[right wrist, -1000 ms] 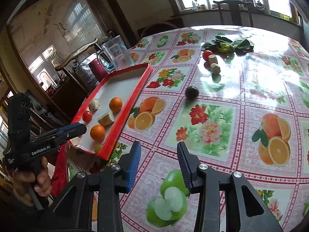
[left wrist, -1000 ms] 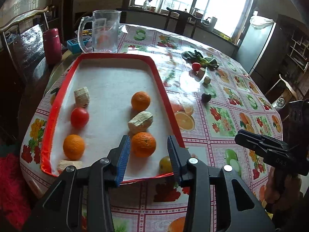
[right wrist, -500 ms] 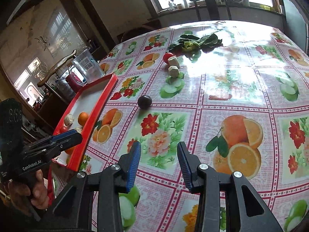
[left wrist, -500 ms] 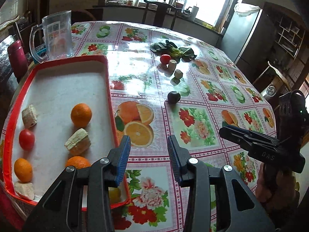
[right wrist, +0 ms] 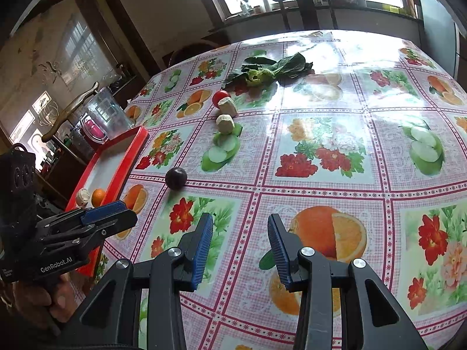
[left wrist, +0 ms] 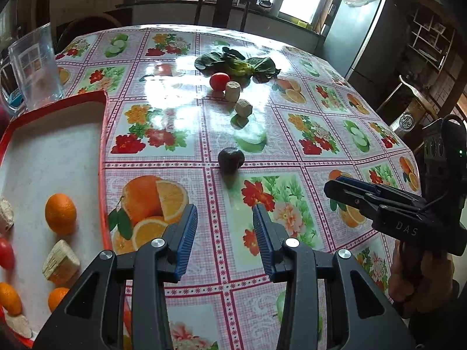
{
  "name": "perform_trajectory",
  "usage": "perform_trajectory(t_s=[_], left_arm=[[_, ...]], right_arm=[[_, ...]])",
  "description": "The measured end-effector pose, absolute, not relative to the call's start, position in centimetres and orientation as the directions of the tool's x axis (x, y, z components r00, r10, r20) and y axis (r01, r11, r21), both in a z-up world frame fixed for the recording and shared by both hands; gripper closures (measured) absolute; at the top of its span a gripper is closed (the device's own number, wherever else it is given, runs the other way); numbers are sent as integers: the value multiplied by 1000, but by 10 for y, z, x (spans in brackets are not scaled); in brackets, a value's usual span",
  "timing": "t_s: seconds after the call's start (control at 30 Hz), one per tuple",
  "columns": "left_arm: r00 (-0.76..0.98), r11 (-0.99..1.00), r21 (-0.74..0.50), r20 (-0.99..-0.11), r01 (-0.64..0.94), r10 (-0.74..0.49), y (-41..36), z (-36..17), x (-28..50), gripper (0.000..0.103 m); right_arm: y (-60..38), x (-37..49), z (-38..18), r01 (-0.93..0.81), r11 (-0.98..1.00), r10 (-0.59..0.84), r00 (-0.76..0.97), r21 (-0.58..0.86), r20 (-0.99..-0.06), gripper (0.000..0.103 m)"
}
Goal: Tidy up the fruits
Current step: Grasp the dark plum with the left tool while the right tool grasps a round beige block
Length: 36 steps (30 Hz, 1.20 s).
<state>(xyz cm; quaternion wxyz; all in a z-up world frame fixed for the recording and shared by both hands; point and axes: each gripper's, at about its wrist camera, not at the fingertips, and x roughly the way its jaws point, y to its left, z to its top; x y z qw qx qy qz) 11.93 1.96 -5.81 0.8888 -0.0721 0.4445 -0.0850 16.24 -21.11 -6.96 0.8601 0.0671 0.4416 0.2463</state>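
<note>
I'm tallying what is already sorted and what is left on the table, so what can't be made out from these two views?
- Red tray: left wrist view, its left part cut off by the picture edge and its near end hidden by the left gripper; no full count.
- Tray in the right wrist view: mostly hidden behind the left gripper.
- Leafy greens: anything behind them is hidden.
- Windowsill items: too small and glare-washed.

I am in the dining room of a home: a table under a glossy fruit-and-flower oilcloth, wooden chairs around it, a fridge in the corner. Bottles and a kettle line the bright window sill, and a shelf unit stands against the wall.
</note>
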Motion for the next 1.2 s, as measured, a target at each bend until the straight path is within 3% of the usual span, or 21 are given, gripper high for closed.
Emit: perform_trajectory(t_s=[0.47, 0.6, 0.87, 0.97, 1.03, 1.2], left_arm=[[558, 970, -213, -795, 113, -239, 3, -81, 180, 66], [557, 967, -226, -791, 118, -253, 9, -82, 193, 80], [586, 953, -296, -760, 72, -280, 43, -76, 181, 80], [589, 947, -315, -753, 68, -292, 50, -74, 176, 80], [589, 949, -308, -756, 66, -286, 52, -74, 173, 80], [588, 945, -325, -756, 43, -287, 58, -76, 166, 80]], right_arm=[[-193, 247, -59, -379, 856, 507, 490, 351, -709, 62], [-163, 275, -55, -421, 847, 513, 487, 325, -707, 62], [-112, 322, -82, -446, 856, 467, 445, 262, -764, 61], [-106, 326, -84, -451, 859, 460, 473, 242, -752, 66], [-107, 325, -84, -445, 865, 450, 483, 233, -751, 76], [-116, 310, -84, -449, 859, 462, 468, 247, -753, 77]])
